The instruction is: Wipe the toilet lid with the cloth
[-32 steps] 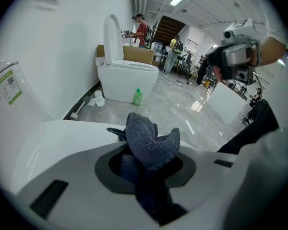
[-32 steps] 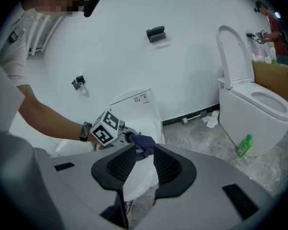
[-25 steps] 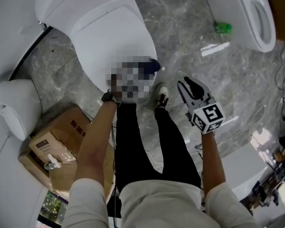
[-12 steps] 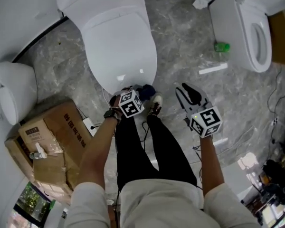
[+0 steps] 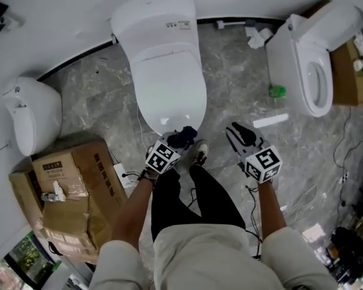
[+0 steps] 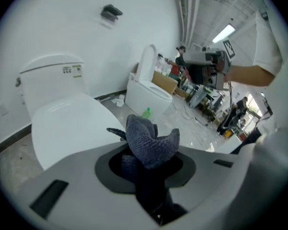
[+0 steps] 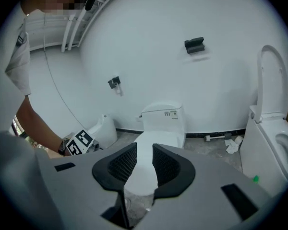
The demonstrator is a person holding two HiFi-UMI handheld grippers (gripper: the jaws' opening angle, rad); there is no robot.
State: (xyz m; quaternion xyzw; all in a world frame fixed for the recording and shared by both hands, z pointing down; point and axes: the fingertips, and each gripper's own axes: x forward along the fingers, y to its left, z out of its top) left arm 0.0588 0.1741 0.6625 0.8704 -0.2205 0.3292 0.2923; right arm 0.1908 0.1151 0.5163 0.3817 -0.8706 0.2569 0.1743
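**Cloth clamped in the left gripper at the front edge of the toilet lid**

The closed toilet lid (image 5: 169, 89) lies in the middle of the head view, with the tank (image 5: 157, 20) behind it against the white wall. The left gripper (image 5: 176, 142) sits at the lid's front edge. Its jaws are clamped on a dark blue-grey cloth (image 5: 183, 136), which bunches up out of the grip. In the left gripper view the cloth (image 6: 151, 140) stands bundled above the jaws, and the lid (image 6: 67, 123) spreads beyond it and to the left. No view shows whether the cloth touches the lid.

The right gripper (image 5: 237, 130) is off the lid, beside its front right corner, over the grey marbled floor (image 5: 230, 71). Its jaws are closing with nothing between them. In the right gripper view only the lid (image 7: 156, 138) shows through the narrow gap in the gripper (image 7: 145, 164).

To the lid's left front stands a cardboard box (image 5: 66, 186). Well to the lid's right is a second toilet (image 5: 308, 71) with its seat raised. A green bottle (image 5: 277, 91) lies on the floor between that toilet and the lid, nearer the second toilet.
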